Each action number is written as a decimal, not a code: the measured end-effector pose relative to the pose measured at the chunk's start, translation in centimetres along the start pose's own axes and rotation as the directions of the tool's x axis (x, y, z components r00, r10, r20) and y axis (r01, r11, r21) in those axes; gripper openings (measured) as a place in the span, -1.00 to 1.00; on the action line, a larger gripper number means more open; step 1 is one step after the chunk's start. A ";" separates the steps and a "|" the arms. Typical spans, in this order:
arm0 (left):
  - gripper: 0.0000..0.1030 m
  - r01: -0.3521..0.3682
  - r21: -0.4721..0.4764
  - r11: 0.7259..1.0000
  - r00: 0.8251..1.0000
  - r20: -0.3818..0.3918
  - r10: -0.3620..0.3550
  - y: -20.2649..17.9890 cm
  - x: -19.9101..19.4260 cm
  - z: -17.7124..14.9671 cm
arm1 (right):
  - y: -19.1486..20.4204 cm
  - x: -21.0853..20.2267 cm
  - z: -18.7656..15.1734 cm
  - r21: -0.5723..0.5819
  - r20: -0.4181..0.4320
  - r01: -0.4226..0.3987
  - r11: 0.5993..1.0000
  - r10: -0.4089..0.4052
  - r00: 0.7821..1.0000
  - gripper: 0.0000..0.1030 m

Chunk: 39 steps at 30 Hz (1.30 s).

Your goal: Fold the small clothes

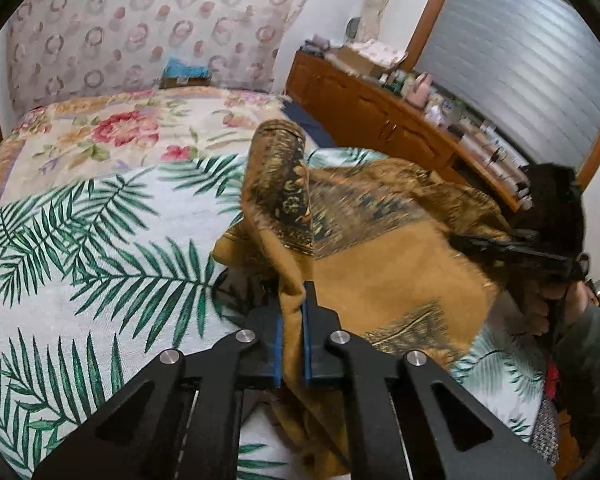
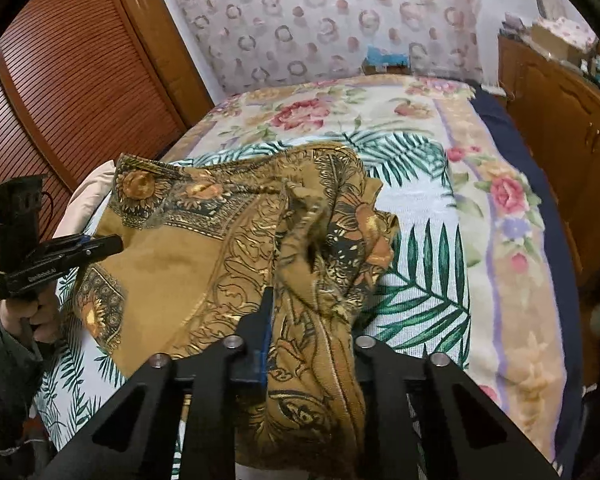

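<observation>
1. A mustard-brown printed cloth with black and gold ornamental borders (image 1: pixel 380 264) lies half lifted over the bed, near its front, bunched and creased rather than flat.
2. In the right wrist view the same cloth (image 2: pixel 188 256) shows sunflower motifs along its border, with a plain mustard field in the middle.
3. The left gripper (image 1: pixel 292 320) has its blue-lined jaws pinched tight on an edge of the cloth; a fold rises above the fingertips and flops over.
4. The right gripper (image 2: pixel 300 320) is closed on a thick gathered bunch of the cloth; only its left blue-padded finger (image 2: pixel 265 332) shows, the other being buried under fabric.
5. From the right wrist view, the left gripper (image 2: pixel 100 246) appears at the cloth's left edge, held by a hand (image 2: pixel 32 312) in a dark sleeve.
6. The cloth rests on a white bedspread printed with green palm fronds (image 1: pixel 100 264), which lies on top of a floral quilt with pink roses (image 2: pixel 516 216).
7. Behind the bed hangs a curtain with pink ring patterns (image 1: pixel 140 32).
8. A wooden sideboard crowded with small bottles (image 1: pixel 400 128) stands at the right, and a brown louvred wooden door (image 2: pixel 60 92) at the left.
</observation>
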State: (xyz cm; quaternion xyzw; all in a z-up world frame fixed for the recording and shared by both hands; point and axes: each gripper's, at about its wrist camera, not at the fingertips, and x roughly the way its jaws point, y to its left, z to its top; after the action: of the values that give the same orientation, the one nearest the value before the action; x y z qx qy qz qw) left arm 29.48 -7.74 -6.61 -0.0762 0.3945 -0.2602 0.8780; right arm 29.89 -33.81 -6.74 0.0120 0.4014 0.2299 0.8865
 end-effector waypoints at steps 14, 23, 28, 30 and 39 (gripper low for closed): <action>-0.86 -0.047 -0.023 0.999 0.962 0.267 0.051 1.8 -13.0 -0.5 | 10.6 -1.1 4.9 -0.234 0.128 -0.034 0.972 0.065 0.990 -0.69; -0.86 -0.184 -0.214 0.959 0.878 0.402 0.258 10.1 -22.5 -5.1 | 23.6 6.0 12.0 -0.437 0.106 -0.150 0.887 0.217 0.970 -0.70; -0.86 -0.247 -0.313 0.917 0.828 0.424 0.367 13.9 -25.5 -7.7 | 31.7 11.2 14.9 -0.544 0.071 -0.196 0.816 0.277 0.958 -0.70; -0.86 -0.259 -0.341 0.904 0.817 0.421 0.393 14.7 -25.8 -8.5 | 34.6 13.2 15.7 -0.584 0.055 -0.205 0.786 0.291 0.955 -0.70; -0.86 -0.206 -0.404 0.891 0.849 0.379 0.368 17.1 -24.2 -11.6 | 39.6 21.7 20.6 -0.699 0.018 -0.182 0.692 0.271 0.962 -0.73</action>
State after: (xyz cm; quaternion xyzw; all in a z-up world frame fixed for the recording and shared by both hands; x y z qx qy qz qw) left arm 14.40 20.20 -4.47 -0.2272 0.2296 -0.0251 0.9461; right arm 41.36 14.00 0.02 -0.2561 0.2282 0.4694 0.8137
